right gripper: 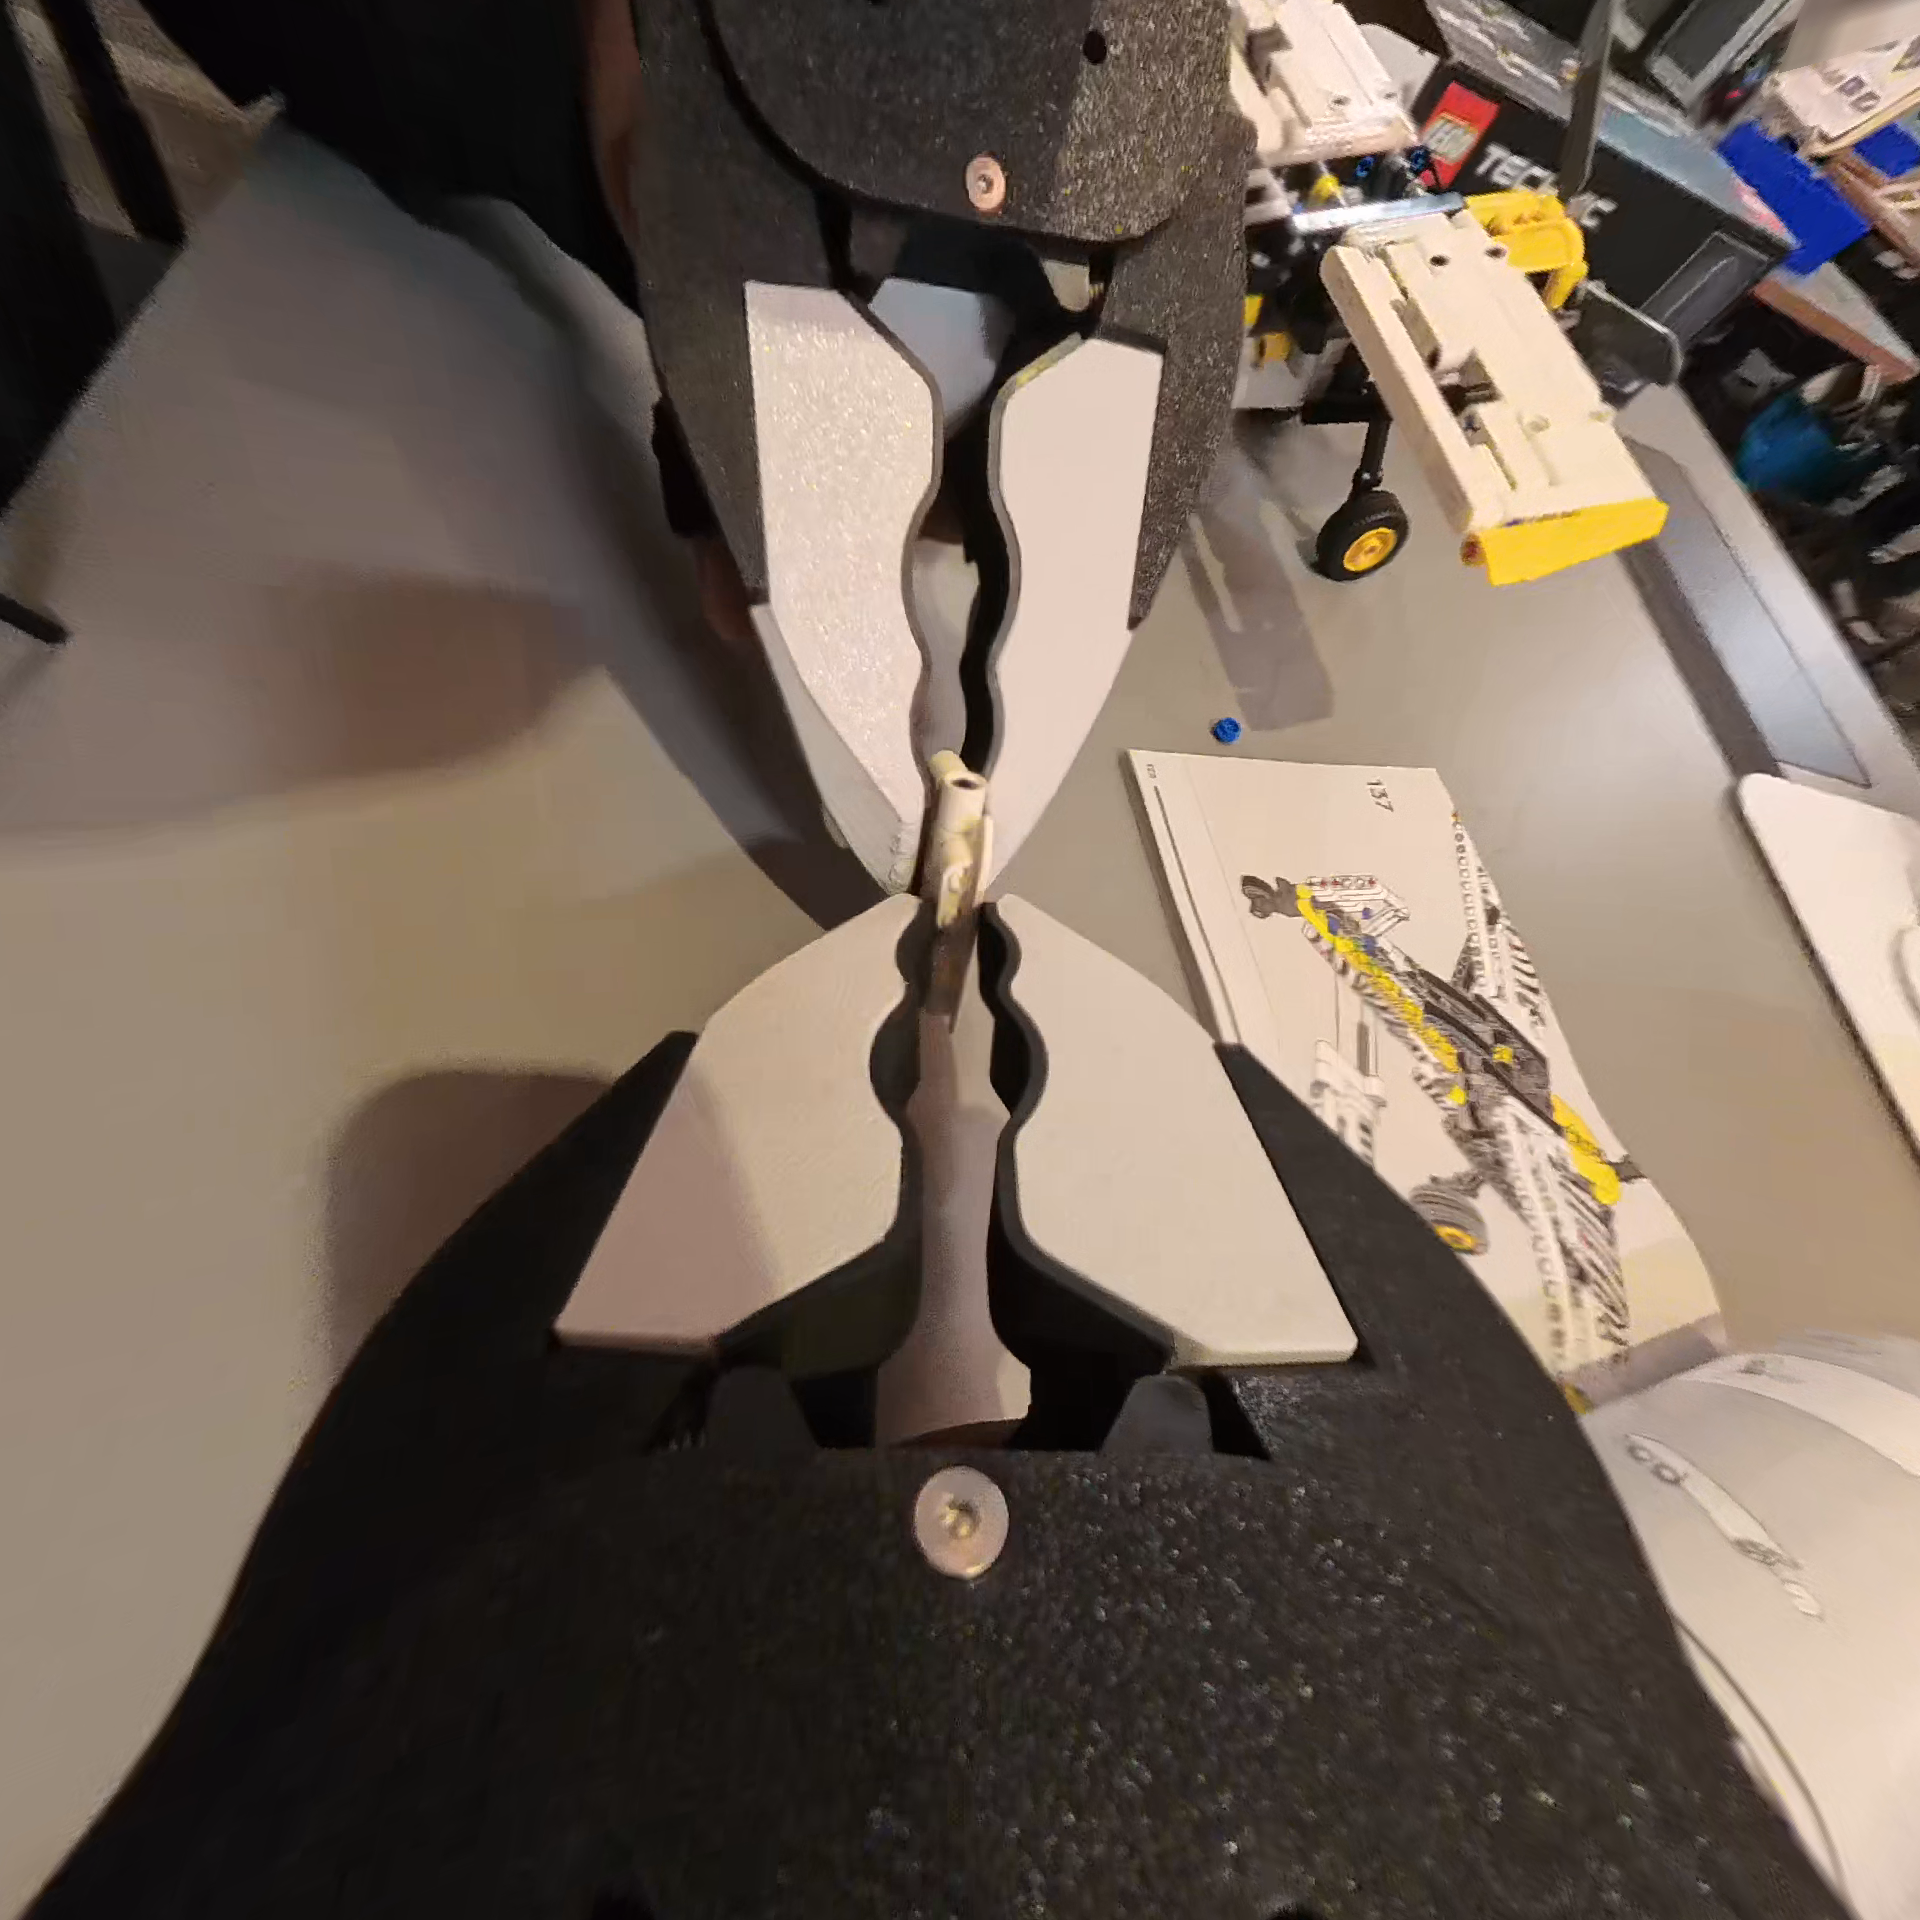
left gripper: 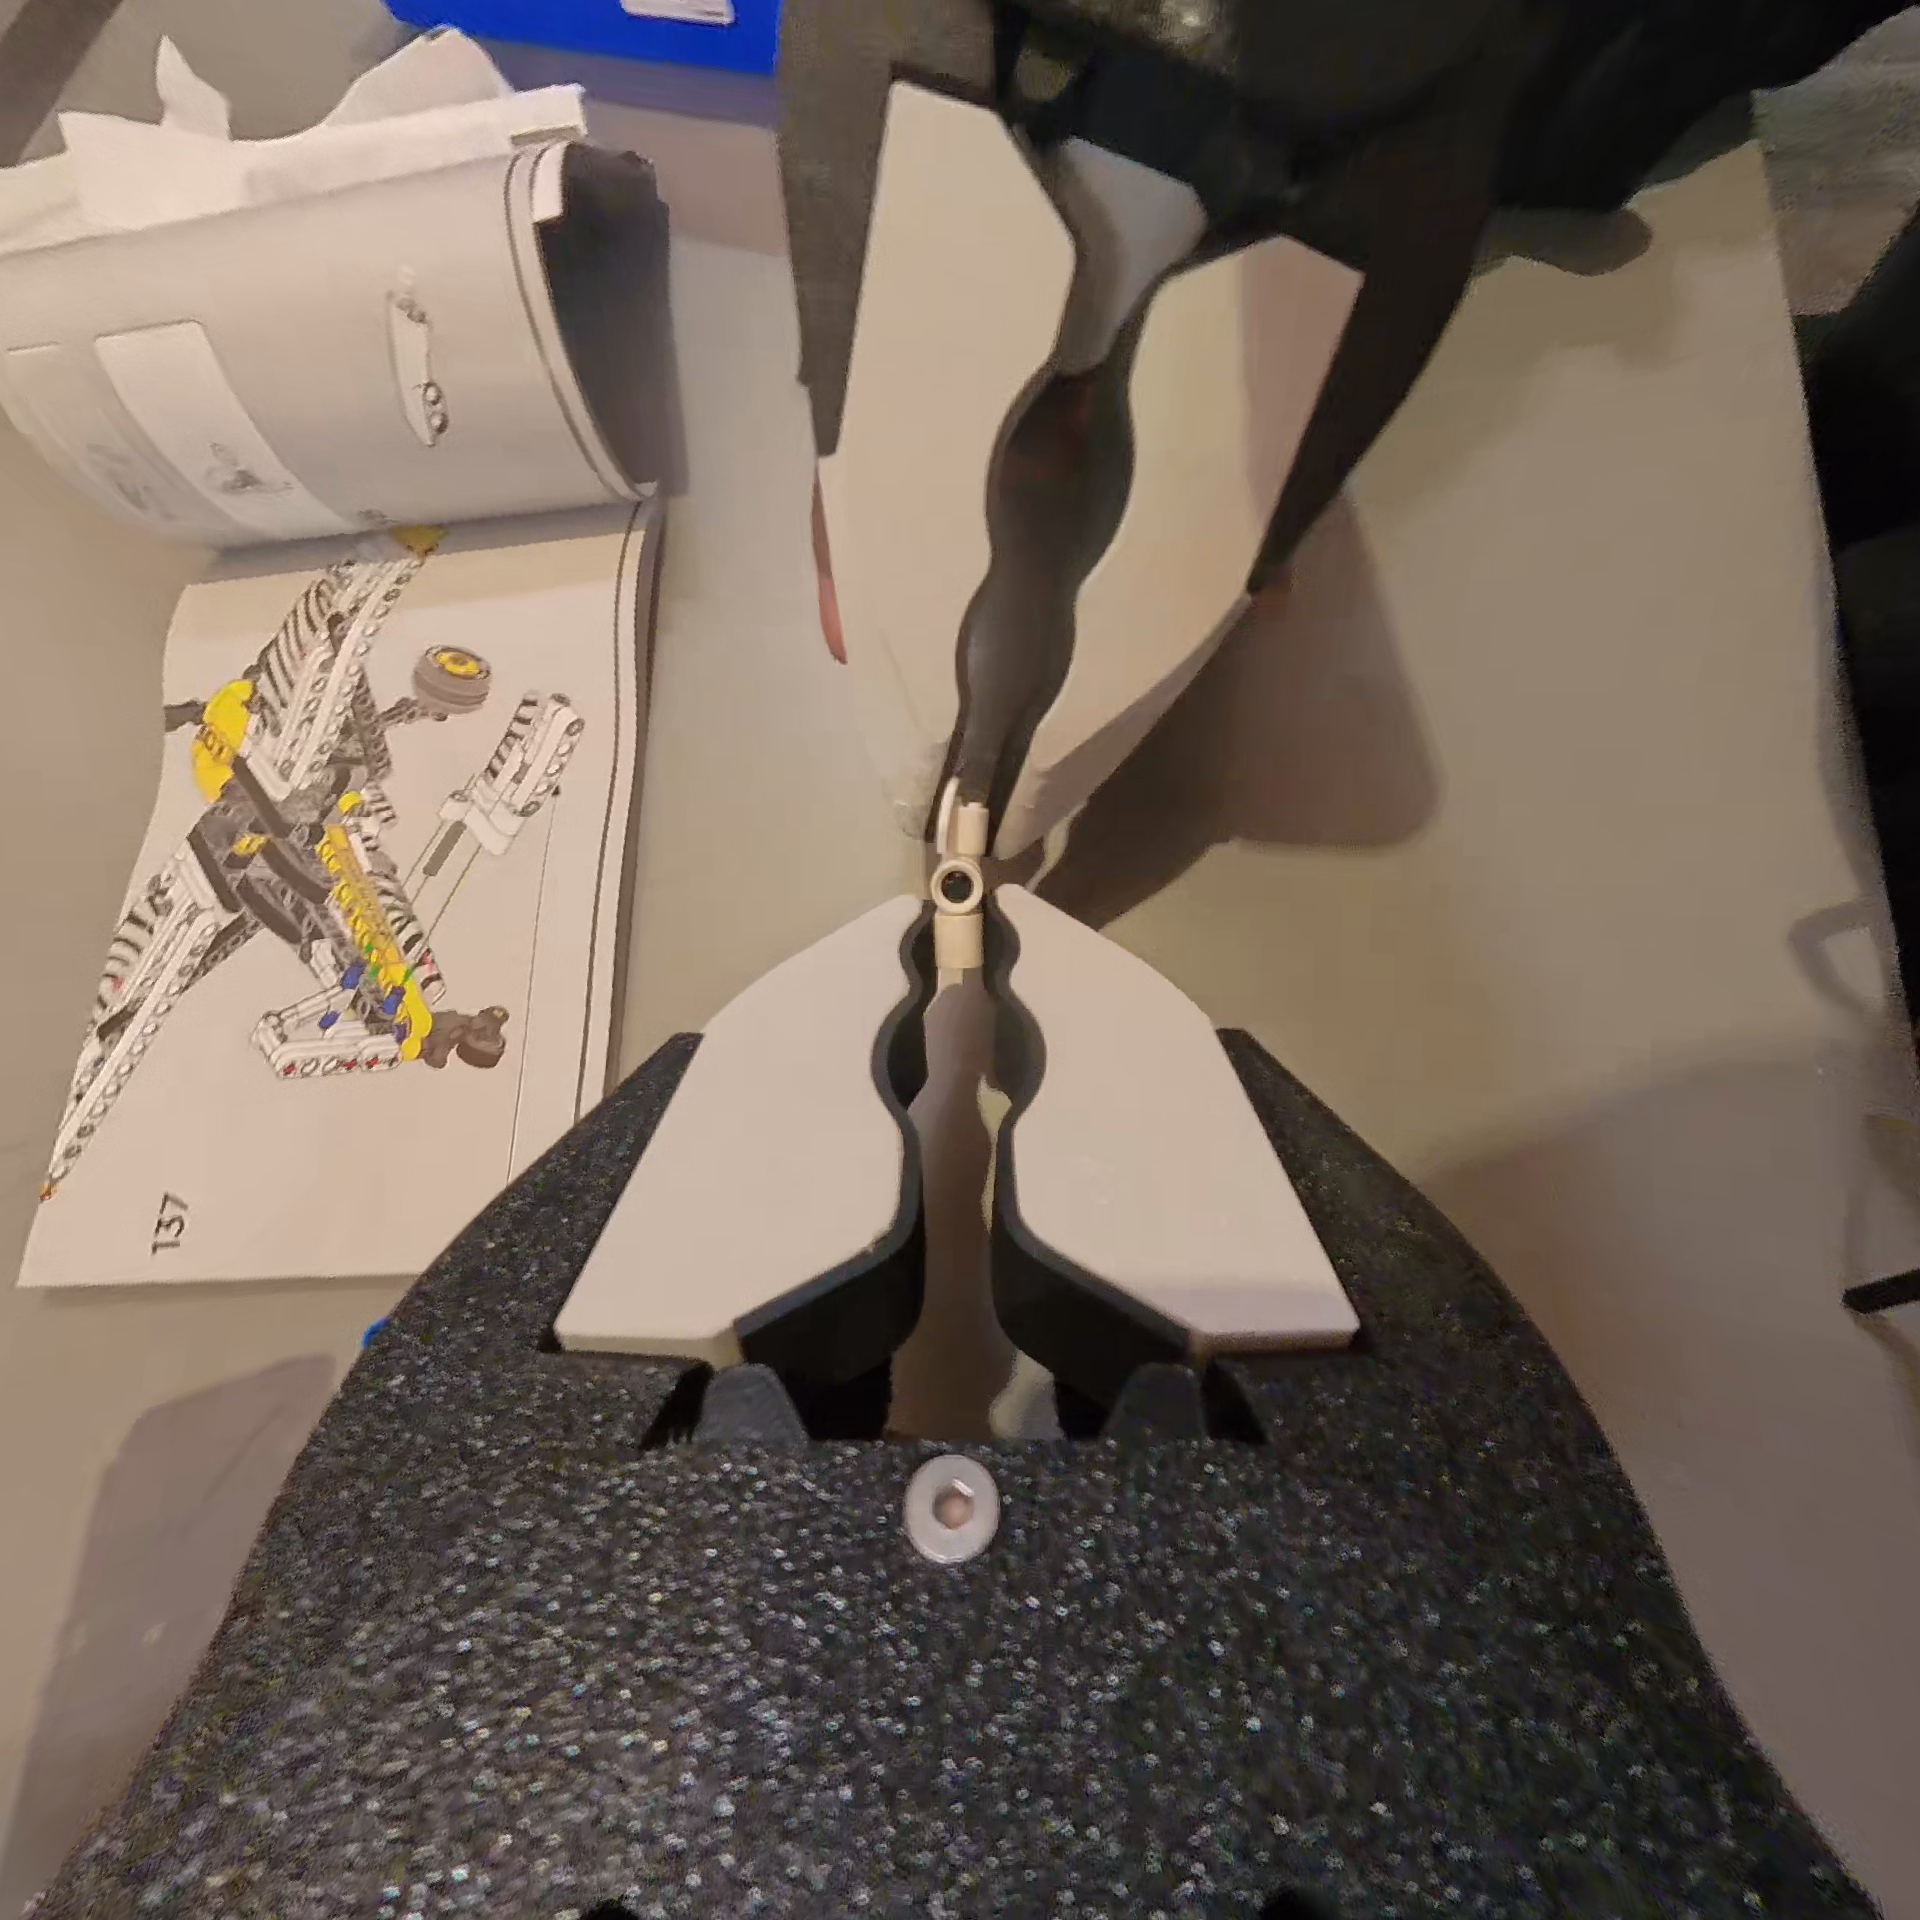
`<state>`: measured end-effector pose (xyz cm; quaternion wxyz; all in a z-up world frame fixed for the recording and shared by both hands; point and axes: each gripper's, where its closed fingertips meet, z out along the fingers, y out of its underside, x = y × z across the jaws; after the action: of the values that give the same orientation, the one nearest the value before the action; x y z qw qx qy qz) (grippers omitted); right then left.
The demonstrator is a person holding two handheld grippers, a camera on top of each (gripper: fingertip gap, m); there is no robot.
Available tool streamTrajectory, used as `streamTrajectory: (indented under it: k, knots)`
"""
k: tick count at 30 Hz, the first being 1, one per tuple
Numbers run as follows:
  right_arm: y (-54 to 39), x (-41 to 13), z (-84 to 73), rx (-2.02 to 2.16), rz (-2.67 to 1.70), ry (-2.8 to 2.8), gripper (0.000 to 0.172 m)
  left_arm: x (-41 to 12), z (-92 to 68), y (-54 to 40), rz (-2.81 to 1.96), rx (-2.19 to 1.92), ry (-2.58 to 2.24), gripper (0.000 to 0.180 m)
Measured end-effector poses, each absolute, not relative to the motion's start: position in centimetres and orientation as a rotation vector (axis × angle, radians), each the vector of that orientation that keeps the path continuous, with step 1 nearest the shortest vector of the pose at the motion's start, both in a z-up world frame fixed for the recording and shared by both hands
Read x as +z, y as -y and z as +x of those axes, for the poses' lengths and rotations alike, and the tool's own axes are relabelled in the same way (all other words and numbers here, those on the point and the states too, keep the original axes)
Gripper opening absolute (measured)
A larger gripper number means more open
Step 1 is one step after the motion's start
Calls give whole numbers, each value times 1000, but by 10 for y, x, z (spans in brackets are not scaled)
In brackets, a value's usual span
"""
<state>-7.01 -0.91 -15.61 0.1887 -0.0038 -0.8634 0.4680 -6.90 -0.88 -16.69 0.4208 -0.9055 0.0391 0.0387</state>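
A small white connector piece point(left gripper: 958, 886) with a round hole through its middle hangs above the grey table point(left gripper: 1507, 1091), held between both grippers, which meet tip to tip. My left gripper point(left gripper: 958, 920) is shut on the piece's near barrel. My right gripper point(left gripper: 971, 831) comes in from the top of the left wrist view and pinches the piece's far end. In the right wrist view the right gripper point(right gripper: 951, 906) is shut on the lower end of the white connector piece point(right gripper: 956, 831), and the left gripper point(right gripper: 940, 847) grips it from above. A thin white tab sits on the piece's side.
An open instruction booklet point(left gripper: 364, 883) lies left of the grippers; it also shows in the right wrist view point(right gripper: 1403, 987). A white and yellow brick-built model point(right gripper: 1475, 405) stands at the back right, with a black box point(right gripper: 1621, 208) behind it. A small blue stud point(right gripper: 1227, 728) lies on the table. My two grippers' fingertips are within a few centimetres of each other.
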Motion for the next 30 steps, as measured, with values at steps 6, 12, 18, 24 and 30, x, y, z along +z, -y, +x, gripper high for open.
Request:
streamTrajectory:
  k: [6, 12, 18, 24, 30]
  knots:
    - [5, -162, -69, 1251, 29, 2415, 11, -169, -67, 1, -2267, 162, -213, 8]
    - [4, -172, -67, 1090, 162, 2325, 7, -178, -70, -1, -2239, 503, -447, 8]
    - [6, -177, -58, 940, 290, 2178, 7, -181, -64, 2, -2087, 852, -646, 9]
    - [4, -175, -51, 952, 322, 2121, 7, -178, -57, 1, -2008, 907, -687, 10]
    - [-5, -176, -47, 949, 306, 2133, 7, -177, -57, 2, -1999, 914, -678, 9]
